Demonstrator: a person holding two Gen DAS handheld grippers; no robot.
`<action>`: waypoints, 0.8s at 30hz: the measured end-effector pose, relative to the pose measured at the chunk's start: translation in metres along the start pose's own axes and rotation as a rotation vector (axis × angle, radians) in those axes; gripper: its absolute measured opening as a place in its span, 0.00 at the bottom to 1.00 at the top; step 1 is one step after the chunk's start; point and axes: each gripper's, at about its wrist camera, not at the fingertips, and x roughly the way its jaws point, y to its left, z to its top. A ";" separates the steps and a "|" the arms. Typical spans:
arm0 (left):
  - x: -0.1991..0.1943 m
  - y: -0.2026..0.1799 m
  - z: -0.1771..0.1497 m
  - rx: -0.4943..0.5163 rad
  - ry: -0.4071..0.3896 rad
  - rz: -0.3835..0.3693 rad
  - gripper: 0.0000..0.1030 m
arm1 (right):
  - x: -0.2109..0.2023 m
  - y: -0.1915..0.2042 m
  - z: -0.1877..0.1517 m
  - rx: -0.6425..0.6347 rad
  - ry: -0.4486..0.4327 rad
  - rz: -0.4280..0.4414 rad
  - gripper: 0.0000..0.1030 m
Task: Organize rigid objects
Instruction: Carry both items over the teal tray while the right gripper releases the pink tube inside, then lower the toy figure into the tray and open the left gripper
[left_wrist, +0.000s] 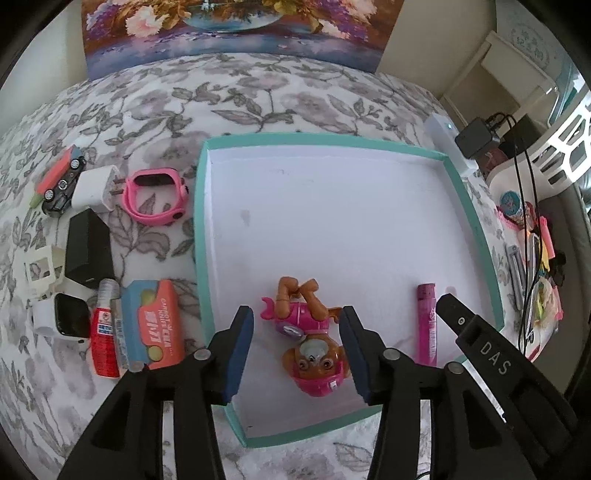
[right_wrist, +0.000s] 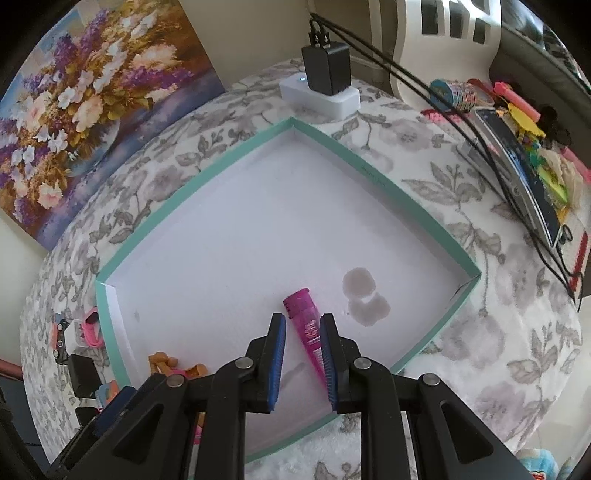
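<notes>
The only lettering I can read cleanly is "DAS", in pale capitals on the black plastic arm of my right gripper (left_wrist: 493, 356), seen from my left wrist camera. The orange and blue cardboard packet (left_wrist: 157, 325) on the flowered cloth carries white script and large white characters, too warped for me to make out. The small red-labelled glue tube (left_wrist: 104, 332) beside it and the magenta plastic tube (right_wrist: 308, 325) in the tray have print too small to read.

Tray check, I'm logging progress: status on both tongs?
Left tongs open, straddling the toy pup lying in the teal tray. Right tongs shut on the pink tube, low over tray floor. Nothing in the way.
</notes>
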 end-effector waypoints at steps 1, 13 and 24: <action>-0.002 0.001 0.000 -0.004 -0.003 0.002 0.49 | -0.002 0.001 0.001 -0.004 -0.006 0.000 0.21; -0.024 0.062 0.006 -0.196 -0.043 0.121 0.78 | -0.013 0.033 -0.007 -0.126 -0.034 -0.010 0.54; -0.022 0.097 0.005 -0.277 -0.028 0.186 0.84 | -0.011 0.060 -0.024 -0.223 -0.041 -0.004 0.70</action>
